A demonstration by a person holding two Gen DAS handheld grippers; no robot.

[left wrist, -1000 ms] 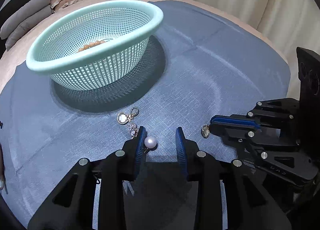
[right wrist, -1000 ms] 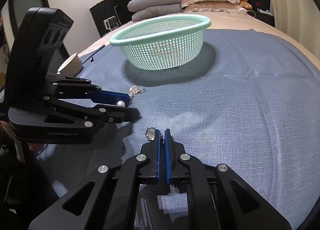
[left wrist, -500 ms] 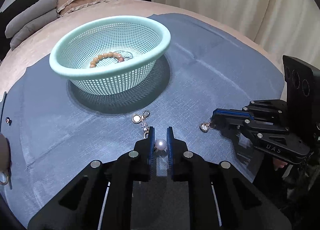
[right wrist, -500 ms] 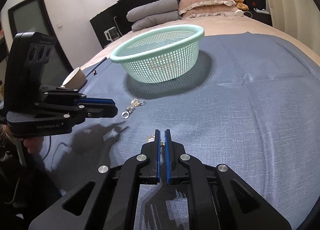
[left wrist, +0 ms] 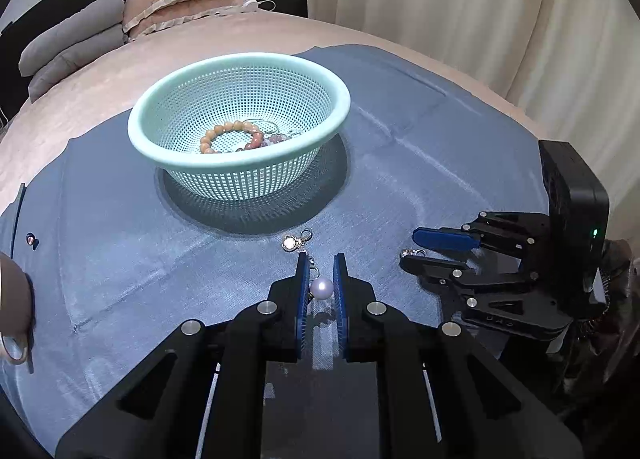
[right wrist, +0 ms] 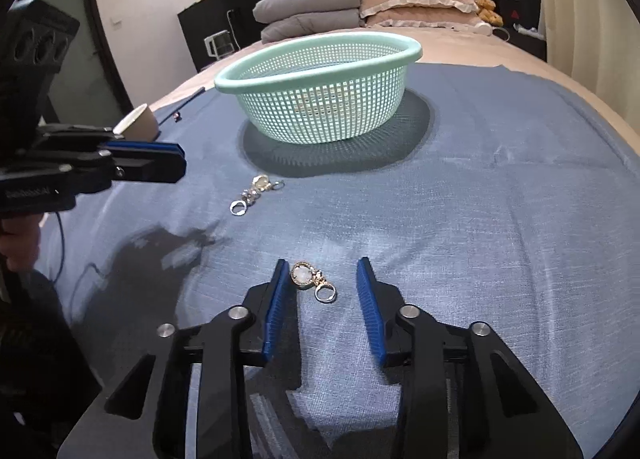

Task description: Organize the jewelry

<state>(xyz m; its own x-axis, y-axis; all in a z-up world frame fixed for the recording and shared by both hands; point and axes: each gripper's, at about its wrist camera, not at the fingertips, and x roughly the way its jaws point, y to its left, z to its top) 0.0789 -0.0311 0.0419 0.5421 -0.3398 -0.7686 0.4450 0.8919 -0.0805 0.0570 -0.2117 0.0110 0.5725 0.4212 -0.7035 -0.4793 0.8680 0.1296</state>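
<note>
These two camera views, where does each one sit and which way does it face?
Left wrist view: rides the left gripper, looking down along its blue-padded fingers, shut on a white pearl earring, toward the mint-green plastic mesh basket.
Right wrist view: rides the right gripper, its fingers opening around a gold earring lying on the blue cloth.
Shared: basket, cloth, and each shows the other gripper.
</note>
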